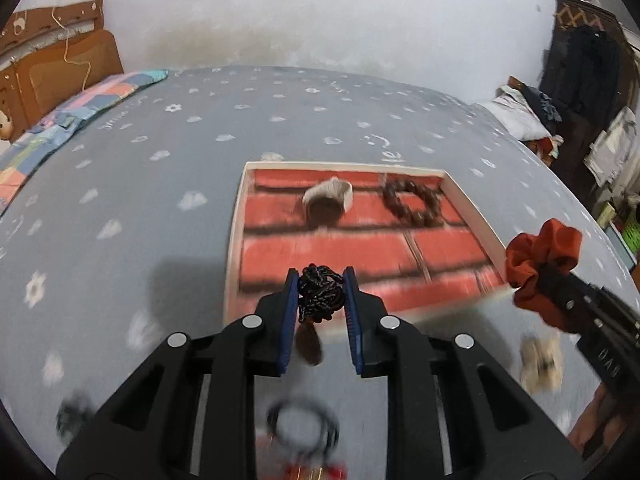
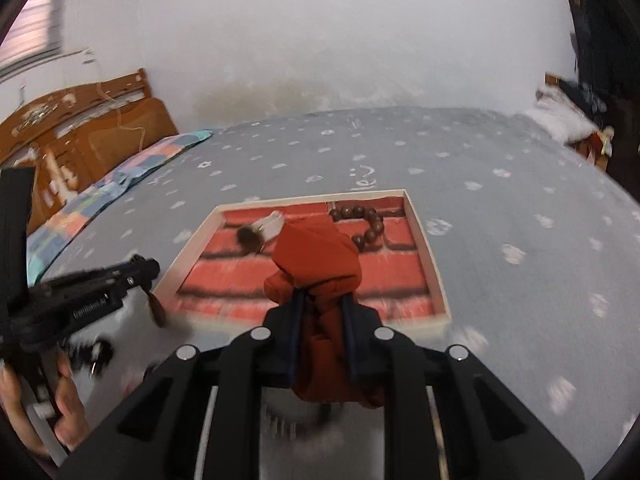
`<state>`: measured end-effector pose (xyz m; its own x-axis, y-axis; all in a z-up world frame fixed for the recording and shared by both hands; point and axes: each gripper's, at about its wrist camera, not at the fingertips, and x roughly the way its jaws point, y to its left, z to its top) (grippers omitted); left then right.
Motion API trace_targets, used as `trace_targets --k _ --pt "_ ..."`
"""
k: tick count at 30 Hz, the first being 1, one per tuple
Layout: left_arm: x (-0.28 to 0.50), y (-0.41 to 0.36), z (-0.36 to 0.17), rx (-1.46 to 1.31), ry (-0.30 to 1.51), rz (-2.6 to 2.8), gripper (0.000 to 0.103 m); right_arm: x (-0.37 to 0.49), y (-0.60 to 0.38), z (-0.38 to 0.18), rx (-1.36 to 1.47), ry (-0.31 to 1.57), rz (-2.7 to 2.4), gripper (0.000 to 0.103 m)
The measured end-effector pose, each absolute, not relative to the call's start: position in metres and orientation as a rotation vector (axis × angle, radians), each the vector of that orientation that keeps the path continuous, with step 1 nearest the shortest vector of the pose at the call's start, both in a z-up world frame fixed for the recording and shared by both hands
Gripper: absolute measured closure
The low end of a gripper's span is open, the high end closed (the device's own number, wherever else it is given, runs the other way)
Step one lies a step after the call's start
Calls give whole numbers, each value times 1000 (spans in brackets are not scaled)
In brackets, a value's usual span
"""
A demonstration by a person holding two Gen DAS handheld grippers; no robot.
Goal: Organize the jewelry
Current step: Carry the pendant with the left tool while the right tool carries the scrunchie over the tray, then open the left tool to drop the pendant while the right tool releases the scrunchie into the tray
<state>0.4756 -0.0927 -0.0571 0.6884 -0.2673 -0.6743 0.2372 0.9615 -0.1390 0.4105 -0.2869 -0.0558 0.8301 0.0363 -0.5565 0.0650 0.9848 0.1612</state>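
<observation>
Left gripper [image 1: 321, 294], blue ribbed pads clamped on a bunched black cord necklace [image 1: 320, 292]; its brown teardrop pendant [image 1: 309, 346] hangs down, long axis vertical, above the tray's near edge. Right gripper [image 2: 322, 300] pinches a rust-orange fabric scrunchie [image 2: 316, 256], folds gathered, over the shallow white-rimmed tray [image 2: 424, 240] with brick-print lining. Brown bead bracelet [image 2: 370, 226] lies inside, on the grey floral bedsheet [image 2: 500, 208].

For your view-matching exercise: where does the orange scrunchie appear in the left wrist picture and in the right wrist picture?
Left wrist: orange scrunchie at right edge, gripped by the right claw.
Right wrist: orange scrunchie centre, between the claw's fingers.
Shared landmark: the brick-patterned tray on the bed.
</observation>
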Motion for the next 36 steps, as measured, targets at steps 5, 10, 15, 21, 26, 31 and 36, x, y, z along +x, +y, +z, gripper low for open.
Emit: trace_targets --k 5,10,15,21,26,31,36 --pt "531 -116 -79 -43 800 -257 82 474 -300 -80 186 636 -74 85" --pt "571 -125 -100 -66 836 -264 82 517 -311 -102 174 687 -103 85" --pt "598 -127 -118 -29 877 -247 82 538 -318 -120 165 740 -129 85" --pt "615 -123 -128 -57 906 -238 82 546 -323 -124 159 757 -142 85" --pt "612 -123 -129 -50 908 -229 80 543 -318 -124 136 754 -144 82" --pt "608 -125 -126 -22 889 -207 49 542 -318 -125 136 759 -138 79" --pt "595 -126 -116 23 823 -174 24 536 -317 -121 123 742 -145 63"
